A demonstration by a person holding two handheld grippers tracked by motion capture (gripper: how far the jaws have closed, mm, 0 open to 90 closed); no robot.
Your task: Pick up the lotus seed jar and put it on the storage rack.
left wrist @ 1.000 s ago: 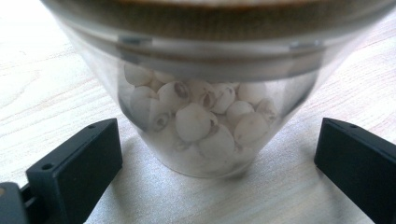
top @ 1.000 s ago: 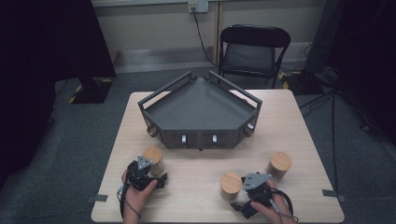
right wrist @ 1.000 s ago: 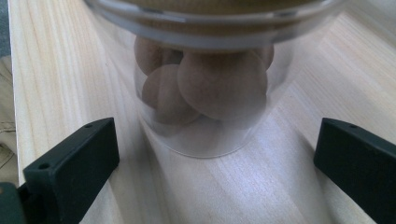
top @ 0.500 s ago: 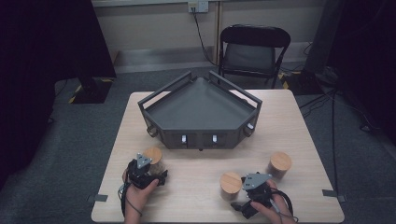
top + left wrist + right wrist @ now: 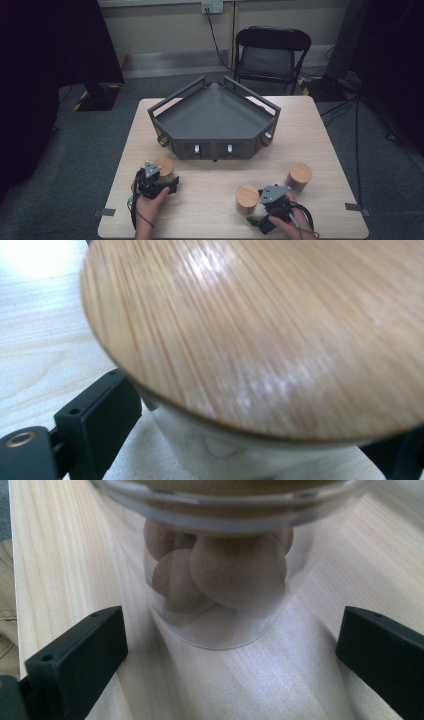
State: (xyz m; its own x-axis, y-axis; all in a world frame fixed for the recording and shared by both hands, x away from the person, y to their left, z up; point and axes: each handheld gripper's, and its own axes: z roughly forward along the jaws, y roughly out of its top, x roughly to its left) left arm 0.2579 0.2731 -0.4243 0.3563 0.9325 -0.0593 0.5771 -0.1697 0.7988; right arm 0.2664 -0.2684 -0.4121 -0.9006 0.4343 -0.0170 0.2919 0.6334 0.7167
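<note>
- The worktop (image 5: 320,130) is a pale wooden board, and everything below is placed against the grey tray on it.
- The grey tray (image 5: 215,120) is a wide angular tray with raised rails, sitting on the far middle of the worktop with its flat front edge facing the person.
- A black folding chair (image 5: 272,52) stands on the floor beyond the tray's far corner.
- Three wood-lidded glass jars stand upright in front of the tray, on the person's side.
- The left jar (image 5: 165,167) stands just in front of the tray's left front corner; in the left gripper view its lid (image 5: 260,335) looms close above its clear wall.
- The middle jar (image 5: 247,197) stands well in front of the tray's right half; in the right gripper view brown round pieces (image 5: 220,570) show through its glass.
- The right jar (image 5: 300,175) stands off the tray's right front corner, apart from the others.
- The left hand-held gripper (image 5: 159,176) has its jaws either side of the left jar; they have just been closing, and I cannot tell whether the pads touch the glass.
- The right hand-held gripper (image 5: 262,202) sits just beside the middle jar, jaws spread wide with clear gaps to the glass.
</note>
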